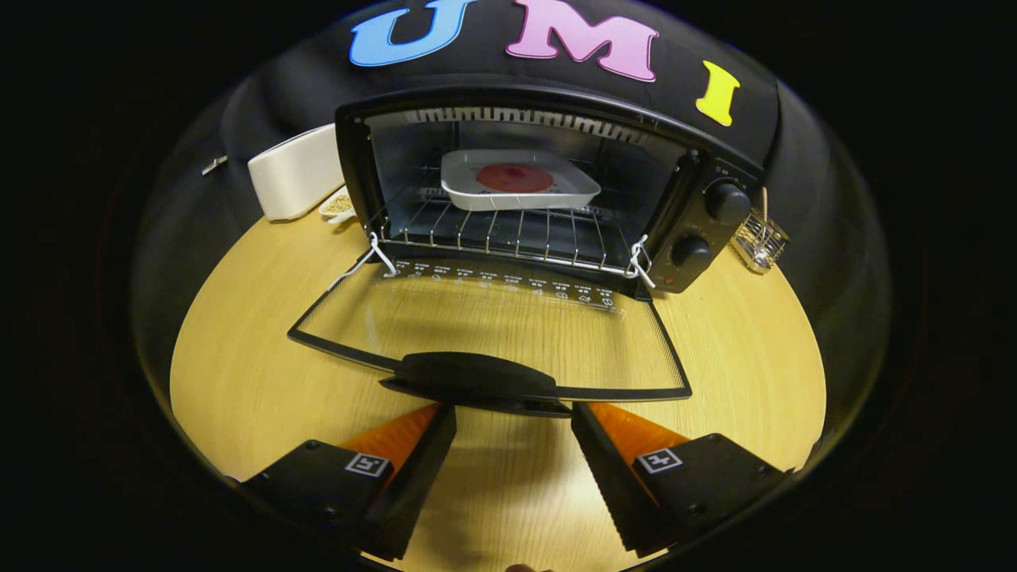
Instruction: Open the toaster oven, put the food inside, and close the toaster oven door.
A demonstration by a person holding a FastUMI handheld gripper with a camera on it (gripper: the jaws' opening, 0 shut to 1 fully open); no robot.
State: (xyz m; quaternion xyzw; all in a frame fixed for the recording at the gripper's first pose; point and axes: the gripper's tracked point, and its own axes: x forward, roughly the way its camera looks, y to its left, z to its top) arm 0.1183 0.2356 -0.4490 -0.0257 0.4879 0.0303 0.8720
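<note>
A black toaster oven [699, 214] stands at the back of a wooden table [238, 373], its glass door [493, 326] folded down flat toward me. On the wire rack [493, 234] inside rests a white square dish [520, 187] holding a round red slice of food [514, 178]. The door's black handle [475, 375] lies just ahead of my fingertips. My gripper [514, 413] is open, its two fingers spread wide just below the handle, one to each side, with nothing between them.
A white box-like appliance [295, 171] stands left of the oven, with a small dish of pale bits [338, 205] beside it. A small wire basket [759, 238] sits to the oven's right. Two knobs [727, 202] are on the oven's right panel.
</note>
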